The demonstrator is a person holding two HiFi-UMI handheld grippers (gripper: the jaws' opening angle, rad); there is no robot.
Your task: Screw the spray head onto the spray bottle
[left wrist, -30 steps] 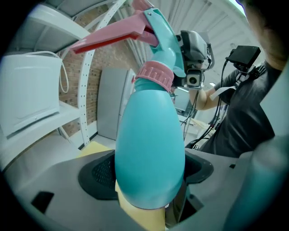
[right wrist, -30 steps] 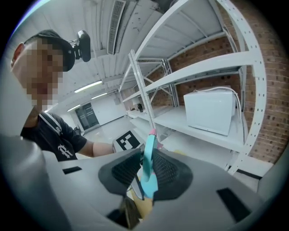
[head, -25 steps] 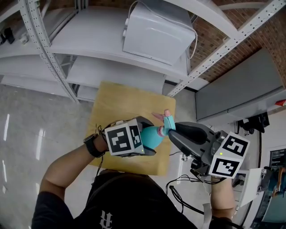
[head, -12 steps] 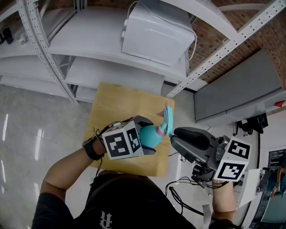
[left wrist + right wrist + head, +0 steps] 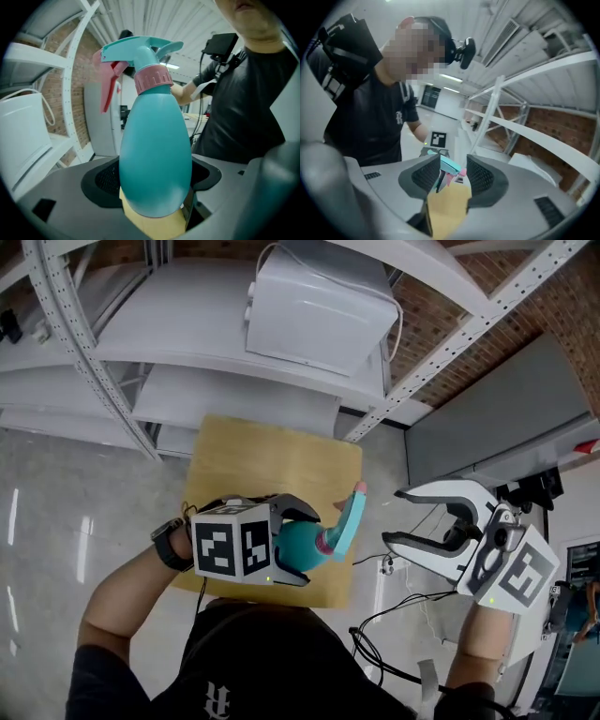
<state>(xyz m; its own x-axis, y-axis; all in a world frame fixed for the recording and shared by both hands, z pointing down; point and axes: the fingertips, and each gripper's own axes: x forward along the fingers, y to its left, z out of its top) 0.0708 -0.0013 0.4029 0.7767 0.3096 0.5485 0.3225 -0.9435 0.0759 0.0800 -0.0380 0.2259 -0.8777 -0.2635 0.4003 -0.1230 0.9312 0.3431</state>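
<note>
spray head (image 5: 137, 52) on bottle (image 5: 154, 140), likely finished | left tool (image 5: 153, 183) clamps bottle | right tool (image 5: 453, 176) jaws just opening, nothing between

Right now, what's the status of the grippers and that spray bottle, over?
Left gripper shut on spray bottle. Right gripper: jaws just opening, nothing between them. Spray head on bottle neck. Nothing blocking.

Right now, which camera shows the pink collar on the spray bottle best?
The left gripper view: the pink collar sits close and unblocked between the spray head and the bottle. The head view shows it only as a small pink band. The right gripper view shows the bottle far off and tiny, collar indistinct.
</note>
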